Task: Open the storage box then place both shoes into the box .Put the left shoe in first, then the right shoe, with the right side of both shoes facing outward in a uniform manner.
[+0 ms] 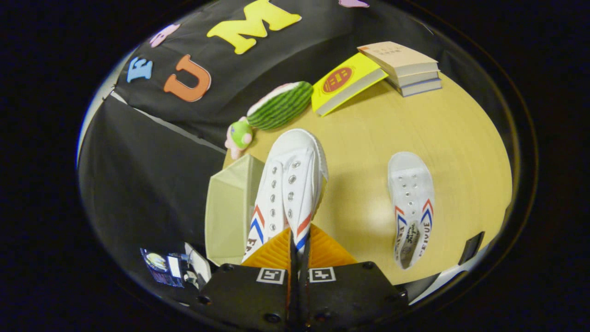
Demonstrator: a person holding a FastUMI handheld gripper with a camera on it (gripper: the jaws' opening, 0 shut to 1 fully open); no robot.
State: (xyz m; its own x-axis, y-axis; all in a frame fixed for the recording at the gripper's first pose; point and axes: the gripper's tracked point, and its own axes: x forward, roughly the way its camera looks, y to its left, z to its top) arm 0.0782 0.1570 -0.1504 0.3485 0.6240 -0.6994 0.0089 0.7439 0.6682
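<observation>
— What are the fingers doing?

— The gripper (299, 244) has its two fingers drawn nearly together, with the back edge of a white canvas shoe (288, 184) pinched between them. Both fingers press on the fabric by the heel opening, and the shoe hangs toe-forward just ahead of them, lifted off the table (442, 152).

— Which shoe is that one?

— Hard to say from this angle; the fisheye bends it, so I would not call it left or right. It has red and blue chevron stripes on both sides near the heel.

— And the storage box?

— The pale box (229, 216) sits open, just beside the held shoe on its left, at the table's edge. The shoe's side overlaps the box's near wall in the view, though I cannot tell whether they touch.

— The other shoe?

— The second shoe (411, 205) lies flat on the table, well apart to the right, sole down.

— Anything beyond?

— A watermelon-shaped plush (280, 105) with a small green toy (240, 134) next to it, then a yellow book (346, 82) leaning against a stack of books (405, 67).
</observation>
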